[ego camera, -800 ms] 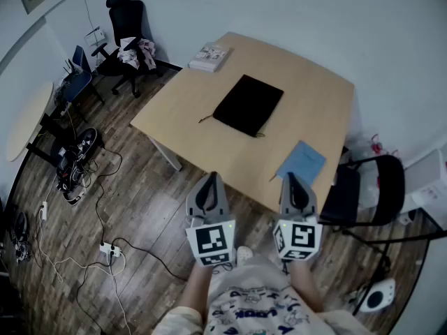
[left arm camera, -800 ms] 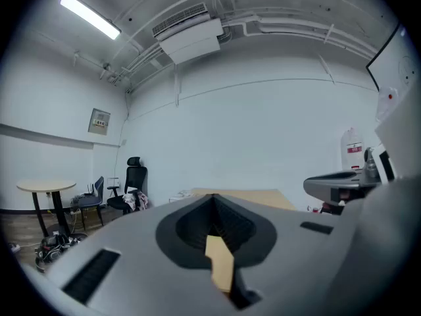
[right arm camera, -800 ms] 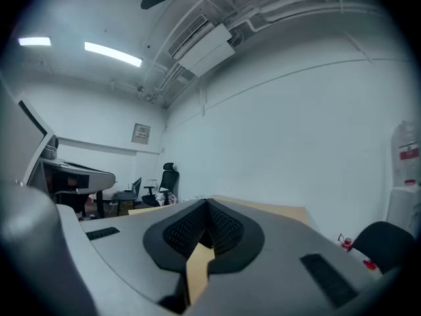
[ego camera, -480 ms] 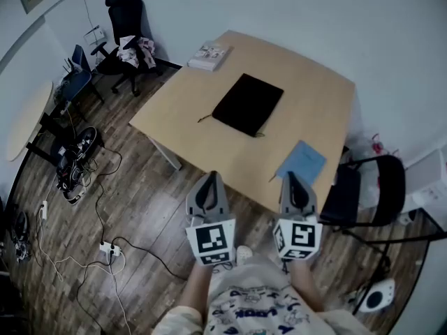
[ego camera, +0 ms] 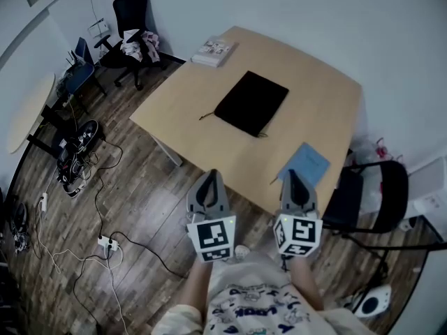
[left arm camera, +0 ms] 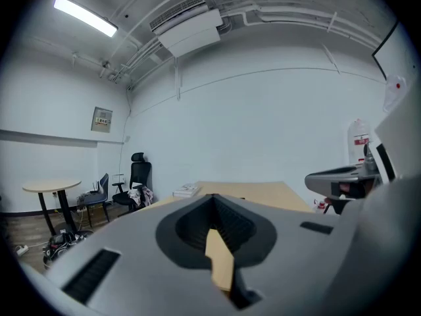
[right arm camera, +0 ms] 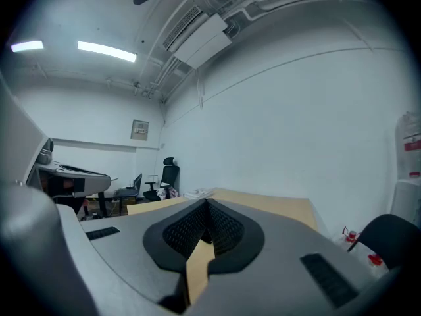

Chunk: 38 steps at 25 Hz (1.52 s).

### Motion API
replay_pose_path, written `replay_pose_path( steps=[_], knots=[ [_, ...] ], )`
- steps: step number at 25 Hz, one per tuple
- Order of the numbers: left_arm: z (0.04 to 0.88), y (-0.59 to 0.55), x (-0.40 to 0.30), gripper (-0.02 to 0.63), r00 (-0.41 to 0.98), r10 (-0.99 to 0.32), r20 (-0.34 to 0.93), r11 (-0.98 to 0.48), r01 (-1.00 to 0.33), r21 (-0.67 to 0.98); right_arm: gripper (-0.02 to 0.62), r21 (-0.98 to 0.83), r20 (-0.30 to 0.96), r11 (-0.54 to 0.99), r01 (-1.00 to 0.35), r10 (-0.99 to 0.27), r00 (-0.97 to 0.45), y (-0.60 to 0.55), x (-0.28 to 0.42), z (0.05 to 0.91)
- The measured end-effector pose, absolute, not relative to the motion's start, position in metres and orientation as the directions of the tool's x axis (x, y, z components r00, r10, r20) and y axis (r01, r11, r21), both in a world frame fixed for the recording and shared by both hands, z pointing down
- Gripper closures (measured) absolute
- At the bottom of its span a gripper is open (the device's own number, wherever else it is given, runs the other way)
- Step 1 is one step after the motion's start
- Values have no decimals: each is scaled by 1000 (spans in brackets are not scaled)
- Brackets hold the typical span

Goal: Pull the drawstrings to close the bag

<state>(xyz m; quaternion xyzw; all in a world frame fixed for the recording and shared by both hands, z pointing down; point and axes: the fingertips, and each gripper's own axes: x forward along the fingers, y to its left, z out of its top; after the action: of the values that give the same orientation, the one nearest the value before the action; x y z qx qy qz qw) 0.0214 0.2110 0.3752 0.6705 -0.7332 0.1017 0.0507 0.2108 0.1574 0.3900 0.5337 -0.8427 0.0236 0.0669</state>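
A flat black drawstring bag (ego camera: 251, 103) lies in the middle of the wooden table (ego camera: 328, 110), with a thin cord end (ego camera: 205, 116) trailing off its left corner. Both grippers hang short of the table's near edge, over the floor, well away from the bag. My left gripper (ego camera: 210, 179) is shut and holds nothing. Beside it, my right gripper (ego camera: 292, 176) is also shut and holds nothing. In the left gripper view the jaws (left arm camera: 212, 199) meet tip to tip, the tabletop showing far behind. The right gripper view shows its gripper (right arm camera: 205, 206) the same way.
A blue notebook (ego camera: 304, 165) lies at the table's near right edge. A stack of booklets (ego camera: 213, 50) sits at the far left corner. A black chair (ego camera: 370, 194) stands right of the table, an office chair (ego camera: 133, 16) at far left, and cables (ego camera: 98, 239) run over the floor.
The head view has shifted slightly, so the table and the room sit a little differently in the frame. Both grippers stay shut in the same place. The bag has not moved.
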Motion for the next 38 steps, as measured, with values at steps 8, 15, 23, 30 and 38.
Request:
replay_pose_path(
  steps=[8,15,23,30,38],
  knots=[
    [397,184,-5,609,-126,-959,253,109,-991,-80,594,26,240,474,-880,-858,-454,130,188,425],
    [427,116,-42,609,-61,-950,305,35,-995,-90,594,50,312,414,-909,-871,-379,78,162,457],
    [472,12,-82,609,131,-894,429,-195,-975,-109,594,53,441,258,-965,-873,-209,10,137,504],
    [520,-56,-120,609,197,-810,552,-325,-935,-143,592,59,535,105,-993,-843,-57,-29,136,533],
    [587,-84,-140,609,241,-660,711,-469,-872,-140,530,79,638,29,-996,-770,28,-35,144,568]
  ],
)
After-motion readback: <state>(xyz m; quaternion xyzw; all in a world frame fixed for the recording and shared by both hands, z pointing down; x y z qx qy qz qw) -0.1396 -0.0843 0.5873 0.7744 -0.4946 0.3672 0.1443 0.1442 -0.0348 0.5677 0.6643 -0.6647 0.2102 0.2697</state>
